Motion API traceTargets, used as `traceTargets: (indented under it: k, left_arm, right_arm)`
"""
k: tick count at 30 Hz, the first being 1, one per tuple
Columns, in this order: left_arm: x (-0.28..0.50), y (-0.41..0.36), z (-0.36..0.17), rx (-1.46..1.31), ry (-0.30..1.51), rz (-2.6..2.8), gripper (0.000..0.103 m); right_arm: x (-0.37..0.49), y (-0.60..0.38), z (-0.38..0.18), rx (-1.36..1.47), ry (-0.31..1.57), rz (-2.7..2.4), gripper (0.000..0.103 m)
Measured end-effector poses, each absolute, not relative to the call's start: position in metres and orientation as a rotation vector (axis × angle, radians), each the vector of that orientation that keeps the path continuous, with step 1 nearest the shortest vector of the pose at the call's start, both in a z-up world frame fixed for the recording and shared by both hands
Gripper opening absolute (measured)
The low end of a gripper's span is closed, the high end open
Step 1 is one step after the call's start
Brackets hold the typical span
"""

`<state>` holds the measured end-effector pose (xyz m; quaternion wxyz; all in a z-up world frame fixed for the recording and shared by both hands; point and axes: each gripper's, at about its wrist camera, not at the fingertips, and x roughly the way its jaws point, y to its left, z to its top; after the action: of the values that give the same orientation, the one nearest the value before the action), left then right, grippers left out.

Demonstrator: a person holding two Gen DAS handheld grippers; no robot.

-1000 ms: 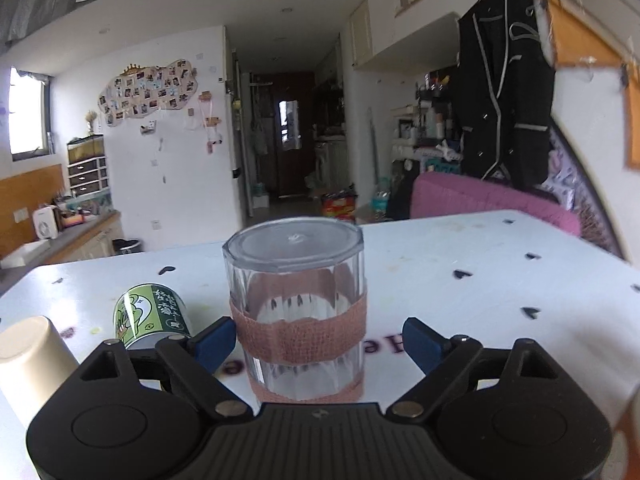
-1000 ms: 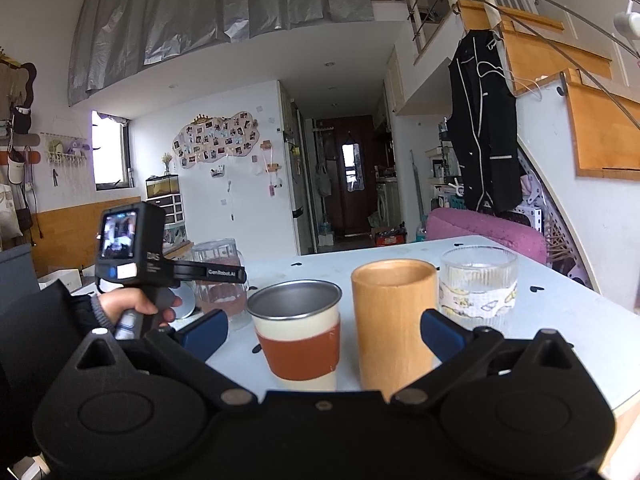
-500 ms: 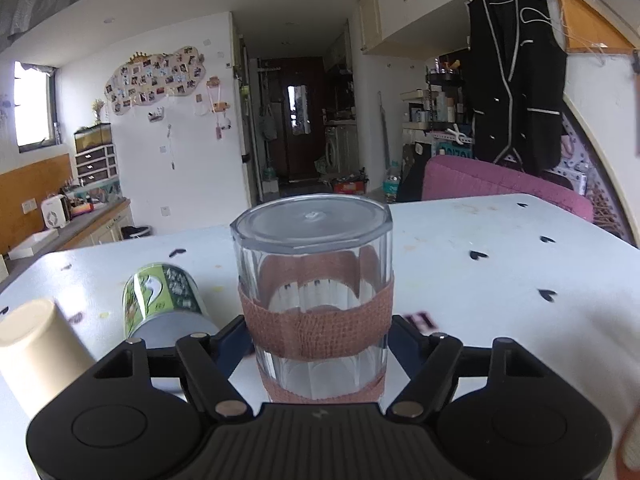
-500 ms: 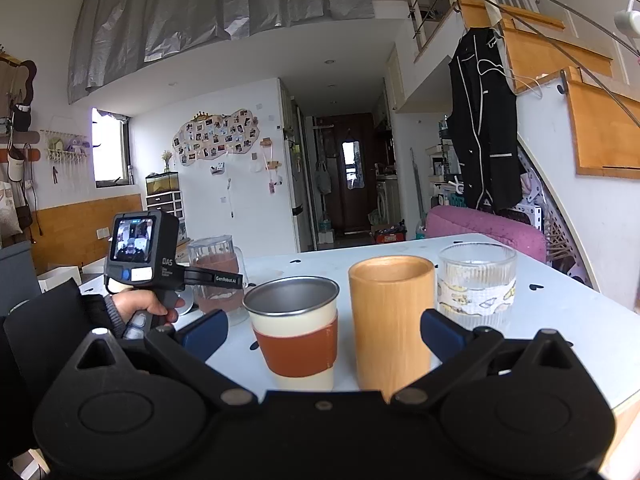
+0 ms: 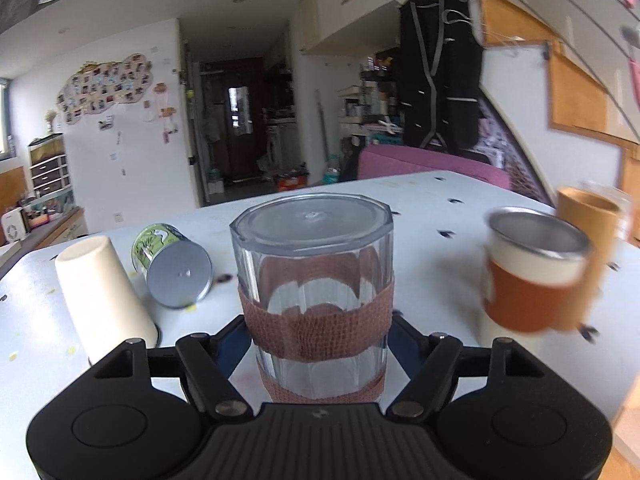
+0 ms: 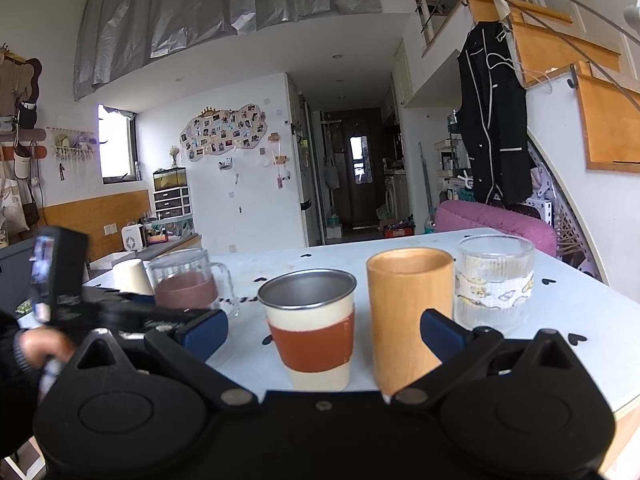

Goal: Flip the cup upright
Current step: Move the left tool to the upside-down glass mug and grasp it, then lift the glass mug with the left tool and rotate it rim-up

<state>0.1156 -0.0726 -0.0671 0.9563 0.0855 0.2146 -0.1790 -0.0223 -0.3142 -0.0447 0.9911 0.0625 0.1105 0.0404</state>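
Observation:
A clear glass cup (image 5: 314,296) with a brown fabric band stands upside down, base on top. My left gripper (image 5: 314,344) is shut on the cup, its blue pads pressed on both sides just below the band. The same cup (image 6: 186,286) shows at the left in the right wrist view, by the left gripper body. My right gripper (image 6: 322,330) is open and empty, low at the table's near edge, in front of three upright cups.
A cream cup (image 5: 102,296) stands upside down and a green can (image 5: 172,266) lies on its side at the left. A steel cup with a brown sleeve (image 6: 310,326), a wooden cup (image 6: 408,312) and a ribbed glass (image 6: 494,280) stand upright on the white table (image 6: 580,304).
My left gripper closed its fingers onto the glass cup and has swung right with it, bringing the upright cups into its view. The right gripper has hardly moved.

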Motion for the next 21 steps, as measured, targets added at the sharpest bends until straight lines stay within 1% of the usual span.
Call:
traceTargets:
  k: [7,9,10,14,17,20,21]
  left_arm:
    - [0.091,-0.069,-0.066,0.218,0.444,-0.427,0.076]
    - [0.091,-0.071,-0.069,0.239,0.457,-0.428,0.086]
    - [0.091,-0.070,-0.069,0.240,0.463,-0.429,0.093]
    - [0.085,-0.064,-0.060,0.217,0.452,-0.452,0.094]
    - [0.081,-0.060,-0.043,0.214,0.387,-0.445,0.094]
    - [0.085,-0.060,-0.025,0.224,0.347,-0.431,0.094]
    - [0.089,-0.060,-0.020,0.223,0.350,-0.430,0.094]
  right_arm:
    - [-0.016,-0.307,-0.052,0.156,0.256,0.141,0.103]
    - [-0.014,-0.303,-0.055,0.160,0.265,0.161,0.103]
    - [-0.013,-0.302,-0.056,0.162,0.269,0.171,0.103]
    - [-0.011,-0.298,-0.059,0.150,0.282,0.186,0.103]
    - [-0.010,-0.298,-0.063,0.164,0.296,0.209,0.102]
    - [-0.007,-0.297,-0.066,0.173,0.315,0.236,0.096]
    - [-0.006,-0.295,-0.067,0.170,0.323,0.249,0.095]
